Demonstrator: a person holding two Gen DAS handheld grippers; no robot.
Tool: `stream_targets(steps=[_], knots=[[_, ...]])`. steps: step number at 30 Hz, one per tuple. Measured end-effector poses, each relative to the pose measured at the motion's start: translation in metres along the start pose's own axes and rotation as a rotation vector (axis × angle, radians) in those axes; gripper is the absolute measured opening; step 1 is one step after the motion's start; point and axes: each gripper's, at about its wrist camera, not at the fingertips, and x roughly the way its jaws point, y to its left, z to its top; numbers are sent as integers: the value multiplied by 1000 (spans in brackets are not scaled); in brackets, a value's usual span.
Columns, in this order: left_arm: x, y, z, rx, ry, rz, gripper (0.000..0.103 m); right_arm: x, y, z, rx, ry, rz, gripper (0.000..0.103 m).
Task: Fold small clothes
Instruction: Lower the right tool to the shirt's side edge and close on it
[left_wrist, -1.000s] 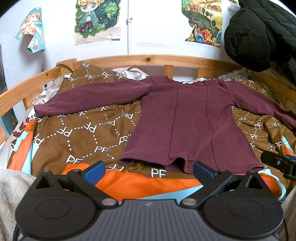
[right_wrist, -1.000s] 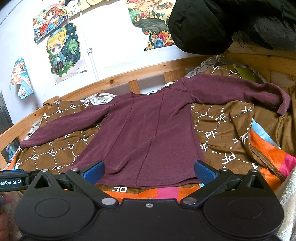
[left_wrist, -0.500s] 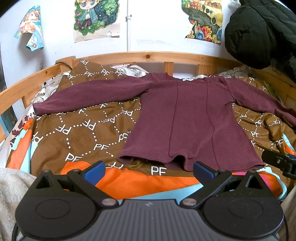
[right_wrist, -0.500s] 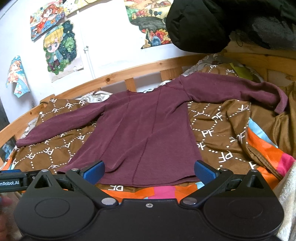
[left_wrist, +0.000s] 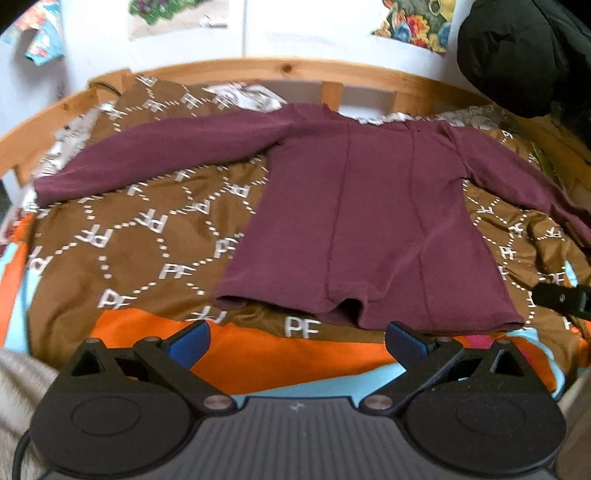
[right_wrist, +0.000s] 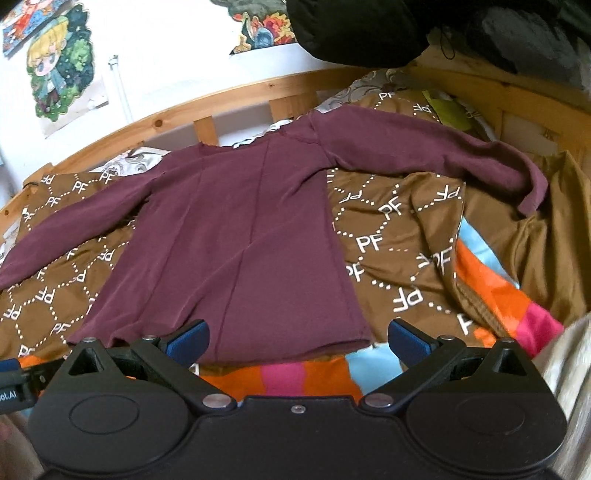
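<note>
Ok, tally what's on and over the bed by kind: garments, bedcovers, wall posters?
Maroon long-sleeve tops: 1
Black jackets hanging at the corner: 1
Brown PF-print bedcovers: 1
Wall posters in the right wrist view: 3
Total: 6

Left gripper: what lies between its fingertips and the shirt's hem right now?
In the left wrist view, only bedding: the orange band of the blanket and a brown PF-printed strip separate the open left gripper from the maroon shirt hem. Nothing else intervenes.

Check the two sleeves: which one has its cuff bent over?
The right sleeve: its cuff hooks downward at the end. The left sleeve lies straight out to its tip on the blanket.
</note>
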Motion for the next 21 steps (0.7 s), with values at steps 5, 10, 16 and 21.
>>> stream_targets(steps=[5,10,16,21], knots=[[18,2,25,-16,50,-51,102,13,-17,25,37,-3,31,103],[40,2,59,1,52,-47,102,27,-46,45,50,-75,-50,103],[70,-10,86,86,-15,-15,102,44,-97,67,206,-144,-155,103],[96,-3,82,10,-11,-20,102,46,-135,64,408,-214,-307,103]])
